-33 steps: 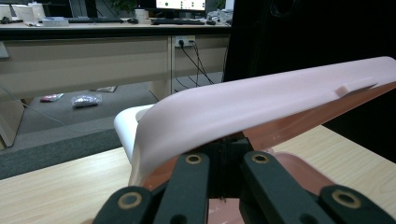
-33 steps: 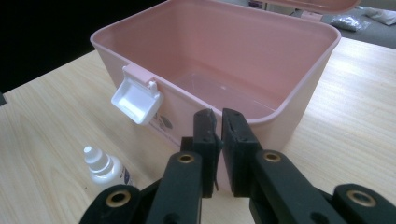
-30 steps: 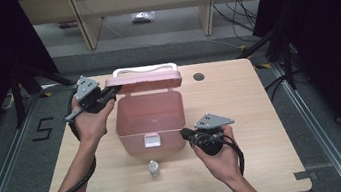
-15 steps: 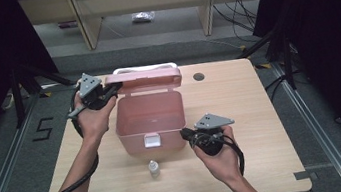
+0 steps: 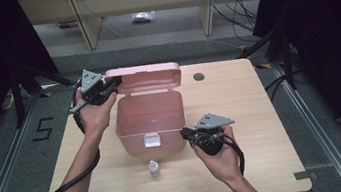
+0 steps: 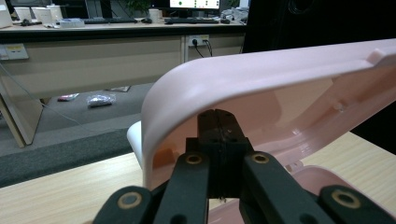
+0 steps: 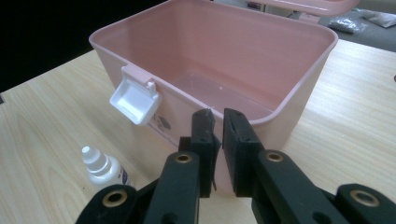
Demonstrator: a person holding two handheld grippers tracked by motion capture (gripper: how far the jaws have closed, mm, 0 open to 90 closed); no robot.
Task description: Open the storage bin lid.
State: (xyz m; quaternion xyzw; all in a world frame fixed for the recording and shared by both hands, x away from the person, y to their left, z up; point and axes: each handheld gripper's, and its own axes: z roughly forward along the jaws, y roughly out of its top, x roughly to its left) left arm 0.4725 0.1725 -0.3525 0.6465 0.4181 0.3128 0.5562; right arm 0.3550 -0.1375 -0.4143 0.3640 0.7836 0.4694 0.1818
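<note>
A pink plastic box (image 5: 134, 140) stands open in the middle of the table, its lid (image 5: 148, 77) raised at the back. The box holds nothing (image 7: 219, 56), and a white latch (image 7: 135, 100) hangs on its front. My left gripper (image 5: 114, 84) is shut, with its tips against the inner rim of the lid's left corner (image 6: 280, 74). At the box's front right corner, my right gripper (image 7: 218, 122) is closed on the rim, one jaw on each side of the wall. A small white dropper bottle (image 5: 154, 169) stands on the table in front of the box.
The wooden table (image 5: 262, 113) has a round cable hole (image 5: 199, 77) behind the box on the right. Cables trail from both grippers over the near edge. Beyond the far edge are the floor and desk legs.
The lid has swung a little further up and back, with the left gripper following its corner. The right gripper and the bottle have stayed in place.
</note>
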